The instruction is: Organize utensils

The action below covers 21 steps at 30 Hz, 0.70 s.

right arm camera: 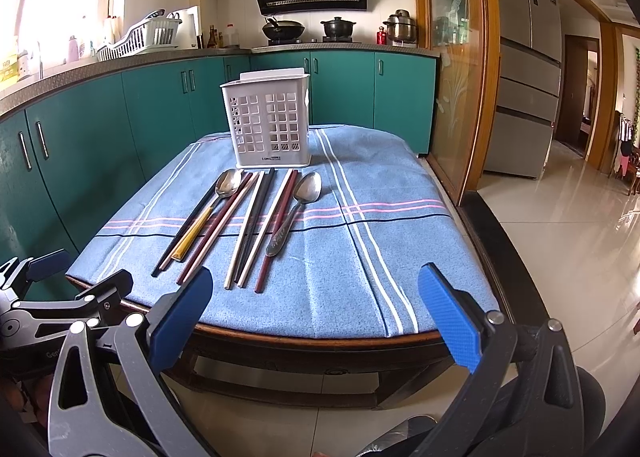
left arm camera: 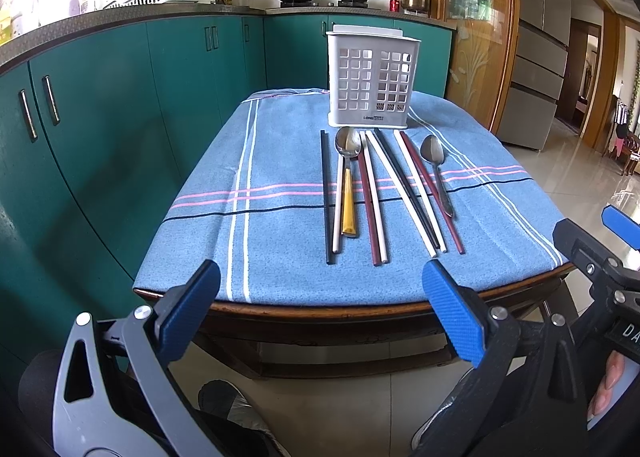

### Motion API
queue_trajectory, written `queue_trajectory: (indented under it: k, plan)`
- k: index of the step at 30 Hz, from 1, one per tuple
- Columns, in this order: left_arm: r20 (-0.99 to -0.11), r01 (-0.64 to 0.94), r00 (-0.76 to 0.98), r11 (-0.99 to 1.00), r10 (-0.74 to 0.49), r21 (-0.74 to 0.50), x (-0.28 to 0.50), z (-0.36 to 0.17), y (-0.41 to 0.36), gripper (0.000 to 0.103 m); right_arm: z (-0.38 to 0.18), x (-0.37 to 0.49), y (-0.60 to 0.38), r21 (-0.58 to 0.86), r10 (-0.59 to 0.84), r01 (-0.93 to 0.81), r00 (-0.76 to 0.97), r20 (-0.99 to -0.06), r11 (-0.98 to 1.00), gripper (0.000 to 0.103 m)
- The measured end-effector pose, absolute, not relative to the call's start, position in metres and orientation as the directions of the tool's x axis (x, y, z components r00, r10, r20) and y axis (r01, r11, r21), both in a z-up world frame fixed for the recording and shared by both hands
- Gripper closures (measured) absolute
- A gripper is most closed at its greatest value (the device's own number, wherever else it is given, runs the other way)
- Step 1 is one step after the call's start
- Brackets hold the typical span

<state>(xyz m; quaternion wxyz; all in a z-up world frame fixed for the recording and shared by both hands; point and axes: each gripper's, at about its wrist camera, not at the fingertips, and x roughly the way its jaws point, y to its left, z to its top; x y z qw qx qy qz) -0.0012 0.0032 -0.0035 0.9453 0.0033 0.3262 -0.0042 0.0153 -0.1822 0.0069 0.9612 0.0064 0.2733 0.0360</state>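
Both the left gripper (left arm camera: 320, 313) and the right gripper (right arm camera: 316, 313) are hovering off the bench's (left arm camera: 360, 311) near edge, jaws spread wide and holding nothing. The chopsticks (left arm camera: 400, 193) and two steel spoons (left arm camera: 347, 145) (left arm camera: 434, 155) are lying in a row on the woven blue cloth (left arm camera: 260, 241), handles pointing toward the grippers, probably for easy pinching. The perforated white plastic holder (left arm camera: 370, 81) is standing upright just behind them.

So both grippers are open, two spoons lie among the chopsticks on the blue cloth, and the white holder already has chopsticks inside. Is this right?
Not quite: the white holder looks empty through its grid in the right wrist view. The rest holds: left gripper and right gripper are open, and two spoons lie among the chopsticks on the blue cloth.
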Motion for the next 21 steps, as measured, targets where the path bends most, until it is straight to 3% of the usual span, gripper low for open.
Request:
queue_trajectory:
  k: [21]
  plan:
    - [-0.609,0.023,0.794,0.999,-0.004,0.024,-0.0026,-0.0028,0.0019,0.003,0.0076,0.0155,-0.1815,0.033,0.076,-0.069,0.845,-0.529,0.997,0.003]
